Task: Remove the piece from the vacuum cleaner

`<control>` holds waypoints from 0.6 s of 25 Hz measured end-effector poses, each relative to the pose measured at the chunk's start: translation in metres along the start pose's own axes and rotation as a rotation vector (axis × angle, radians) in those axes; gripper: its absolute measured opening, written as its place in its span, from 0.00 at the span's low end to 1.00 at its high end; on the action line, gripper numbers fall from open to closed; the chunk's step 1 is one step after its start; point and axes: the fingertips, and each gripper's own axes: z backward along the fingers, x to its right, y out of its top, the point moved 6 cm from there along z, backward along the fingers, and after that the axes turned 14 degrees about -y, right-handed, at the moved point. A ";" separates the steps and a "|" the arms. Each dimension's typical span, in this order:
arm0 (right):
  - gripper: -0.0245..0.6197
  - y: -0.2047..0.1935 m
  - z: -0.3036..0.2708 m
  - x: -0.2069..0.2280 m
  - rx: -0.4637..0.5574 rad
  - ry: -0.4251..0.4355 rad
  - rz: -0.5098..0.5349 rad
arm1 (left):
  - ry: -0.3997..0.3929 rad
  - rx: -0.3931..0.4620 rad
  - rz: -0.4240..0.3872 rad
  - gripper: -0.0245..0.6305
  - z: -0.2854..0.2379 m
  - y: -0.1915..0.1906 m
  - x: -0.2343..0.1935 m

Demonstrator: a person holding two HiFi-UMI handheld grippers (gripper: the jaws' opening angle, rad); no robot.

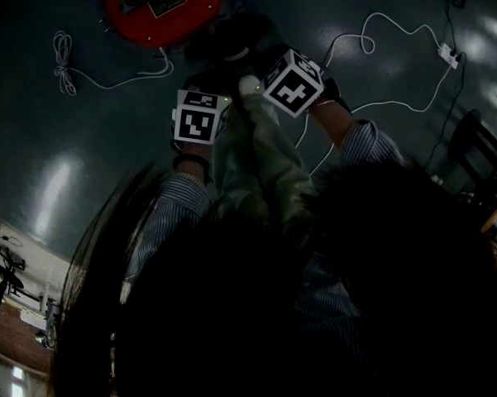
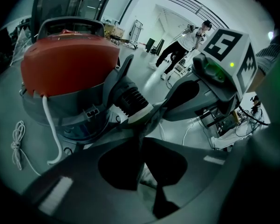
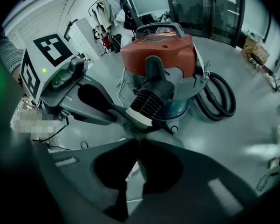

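Observation:
The red vacuum cleaner (image 1: 161,2) stands on the floor ahead of me; it also shows as the vacuum cleaner (image 2: 67,62) and the vacuum cleaner (image 3: 158,55). A black ribbed hose cuff (image 3: 148,101) with a pale collar (image 3: 136,119) sticks out of its front inlet. My left gripper (image 2: 140,125) is shut on that collar (image 2: 139,113) from one side. My right gripper (image 3: 138,136) is shut on it from the other side. In the head view both marker cubes sit side by side, the left gripper (image 1: 230,98) and the right gripper (image 1: 265,89) meeting at the pale piece (image 1: 248,83).
A black hose (image 3: 220,97) coils beside the vacuum. A bundled white cord (image 1: 64,60) lies on the floor at the left. A white cable runs to a power strip (image 1: 448,54) at the right. A dark chair (image 1: 480,151) stands far right. A person (image 2: 186,41) stands in the background.

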 end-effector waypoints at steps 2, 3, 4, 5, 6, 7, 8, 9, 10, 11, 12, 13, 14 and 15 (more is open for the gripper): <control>0.08 -0.001 0.000 -0.001 0.004 -0.004 -0.008 | 0.005 0.002 0.001 0.09 0.000 -0.003 0.001; 0.08 -0.001 0.000 -0.001 0.005 -0.008 -0.008 | 0.008 0.007 0.002 0.09 0.000 -0.003 0.001; 0.08 -0.002 0.000 -0.002 0.005 -0.013 -0.005 | 0.009 0.010 0.003 0.09 0.000 -0.004 0.001; 0.08 -0.002 0.000 -0.002 0.003 -0.015 -0.003 | 0.008 0.011 0.005 0.09 0.001 -0.004 0.001; 0.08 -0.002 0.001 -0.002 -0.001 -0.012 -0.004 | 0.003 0.007 0.007 0.09 0.002 -0.004 0.001; 0.08 -0.001 0.002 -0.003 -0.006 -0.007 -0.006 | -0.003 0.001 0.010 0.09 0.003 -0.003 0.001; 0.08 0.000 0.003 -0.003 -0.012 -0.002 -0.009 | -0.010 -0.006 0.012 0.09 0.004 -0.002 0.001; 0.08 0.001 0.002 -0.003 -0.020 0.003 -0.010 | -0.018 -0.019 0.014 0.09 0.004 -0.002 0.002; 0.08 -0.001 0.001 -0.004 -0.037 0.011 -0.004 | -0.026 -0.044 0.013 0.09 0.003 -0.004 0.002; 0.08 -0.006 -0.002 -0.008 -0.064 0.027 0.014 | -0.035 -0.089 0.006 0.09 0.000 -0.010 0.005; 0.08 -0.013 -0.004 -0.013 -0.092 0.046 0.041 | -0.041 -0.144 -0.013 0.09 -0.004 -0.020 0.009; 0.08 -0.022 -0.005 -0.019 -0.105 0.057 0.067 | -0.041 -0.185 -0.041 0.08 -0.008 -0.031 0.013; 0.08 -0.030 -0.005 -0.024 -0.103 0.057 0.083 | -0.040 -0.198 -0.064 0.08 -0.010 -0.038 0.019; 0.08 -0.037 -0.004 -0.026 -0.099 0.055 0.083 | -0.046 -0.188 -0.074 0.08 -0.011 -0.041 0.023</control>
